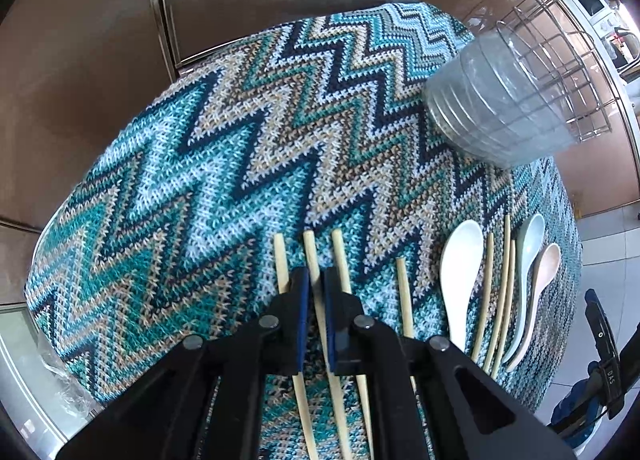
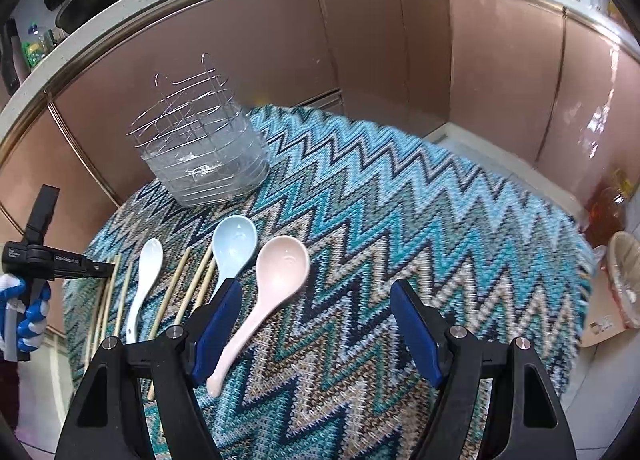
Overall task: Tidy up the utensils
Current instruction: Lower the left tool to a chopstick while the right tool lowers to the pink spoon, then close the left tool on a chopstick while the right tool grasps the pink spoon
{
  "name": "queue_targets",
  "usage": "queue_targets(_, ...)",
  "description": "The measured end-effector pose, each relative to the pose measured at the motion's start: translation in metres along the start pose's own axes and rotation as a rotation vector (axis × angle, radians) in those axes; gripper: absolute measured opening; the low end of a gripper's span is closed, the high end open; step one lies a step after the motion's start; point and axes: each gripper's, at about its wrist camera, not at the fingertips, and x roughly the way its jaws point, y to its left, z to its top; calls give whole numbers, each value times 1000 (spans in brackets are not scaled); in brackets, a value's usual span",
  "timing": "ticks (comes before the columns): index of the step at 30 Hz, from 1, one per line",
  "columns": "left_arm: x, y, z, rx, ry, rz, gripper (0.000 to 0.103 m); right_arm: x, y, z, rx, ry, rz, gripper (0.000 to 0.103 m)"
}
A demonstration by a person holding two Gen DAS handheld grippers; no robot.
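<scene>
Left wrist view
Left gripper (image 1: 316, 280): pointed steeply down at the table; its blue pads are clenched on a single chopstick (image 1: 311, 256).
Neighbouring chopsticks: one (image 1: 281, 264) is seen just left of the pads, one (image 1: 340, 260) just right, and a fourth (image 1: 404, 292) further right, all lying flat.
Cloth (image 1: 200, 164): a knitted zigzag cover in teal, blue and beige is spread over the table.
Spoons: a white spoon (image 1: 460, 260), a pale blue spoon (image 1: 528, 244) and a pink spoon (image 1: 546, 264) are laid at the right, with more chopsticks (image 1: 500, 292) between them.
Utensil holder (image 1: 508, 100): a wire rack in a clear plastic tub is placed at the far right of the cloth.

Right wrist view
Right gripper (image 2: 316, 316): held released, jaws wide apart, nothing between the pads.
Pink spoon (image 2: 280, 272): lying bowl up just beside the left pad.
Pale blue spoon (image 2: 234, 240) and white spoon (image 2: 146, 264): lying further left among chopsticks.
Utensil holder (image 2: 200, 148): standing upright beyond the spoons.
Gloved hand (image 2: 24, 308): seen at the left edge, gripping the other tool.
</scene>
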Motion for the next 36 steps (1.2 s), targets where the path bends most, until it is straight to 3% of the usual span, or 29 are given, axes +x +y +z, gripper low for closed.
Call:
queue_targets(1,0,0,0,-6,-2,-2,6,4,-2,1,4,7,22,74)
queue_targets(3,0,1,0,-13,-8,-4,5,16,-5,6,13,36,72,56)
queue_targets(6,-2,4,-2,-27,-18,-10,5,37,-12,13,34,79,140,43)
queue_targets(10,-5,7,-4,-45,-31,-20,4,64,-13,20,22,143,195,38)
queue_targets(14,-10,12,-8,-64,-45,-36,4,83,-10,23,-17,185,184,32)
queue_targets(17,-16,14,-11,-77,-58,-54,4,93,-8,24,-48,211,181,9)
queue_targets(23,-35,17,-21,-72,-105,-83,4,80,1,26,-101,175,147,8)
queue_targets(36,-101,15,-53,-20,-259,-139,4,-10,28,20,-130,41,69,7)
